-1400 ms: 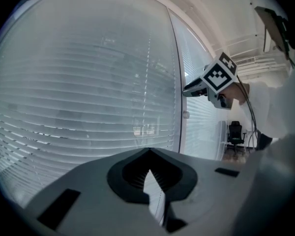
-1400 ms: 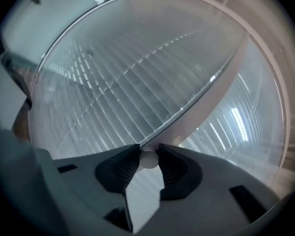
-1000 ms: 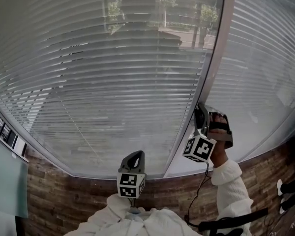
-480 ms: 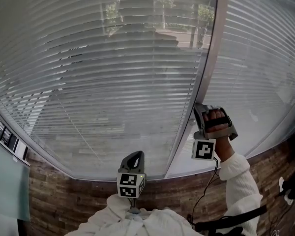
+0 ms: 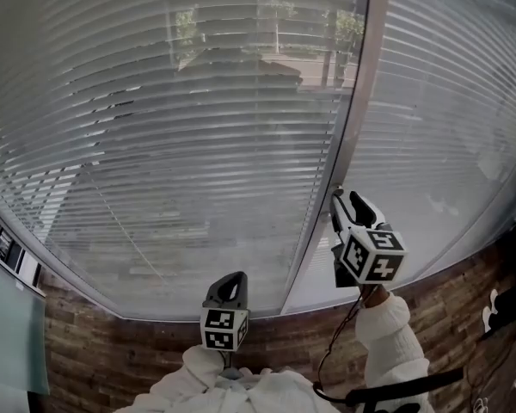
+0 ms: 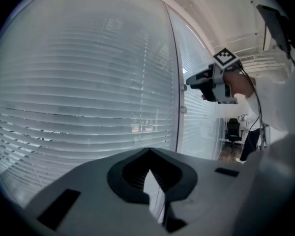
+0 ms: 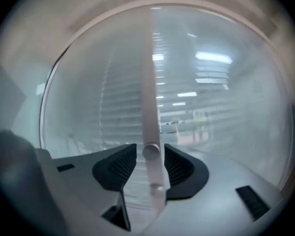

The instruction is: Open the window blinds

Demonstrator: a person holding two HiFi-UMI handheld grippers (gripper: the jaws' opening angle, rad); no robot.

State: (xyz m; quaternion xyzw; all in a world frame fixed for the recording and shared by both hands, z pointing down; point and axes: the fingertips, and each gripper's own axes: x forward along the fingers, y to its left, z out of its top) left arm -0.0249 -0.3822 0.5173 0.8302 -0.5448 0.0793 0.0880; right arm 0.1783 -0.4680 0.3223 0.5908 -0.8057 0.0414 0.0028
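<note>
White slatted blinds (image 5: 181, 144) cover the window on both sides of a grey upright frame post (image 5: 348, 136). My right gripper (image 5: 342, 206) is raised at that post. In the right gripper view a pale tilt wand (image 7: 148, 97) hangs between the jaws of the right gripper (image 7: 150, 154). Those jaws have just been opening, and a small gap shows on each side of the wand. My left gripper (image 5: 232, 284) is held low near my body, pointing at the blinds (image 6: 88, 92) with nothing in it. The left gripper (image 6: 148, 152) has its tips together.
A dark wood-panelled wall (image 5: 112, 351) runs below the window sill. A cable (image 5: 335, 342) hangs from the right gripper (image 6: 206, 82). An office chair (image 6: 232, 131) stands farther along the window, with a person's legs (image 6: 248, 144) beside it.
The right gripper has turned so its marker cube faces the head camera and has dropped slightly. Its jaws have spread off the wand. The left gripper has stayed put.
</note>
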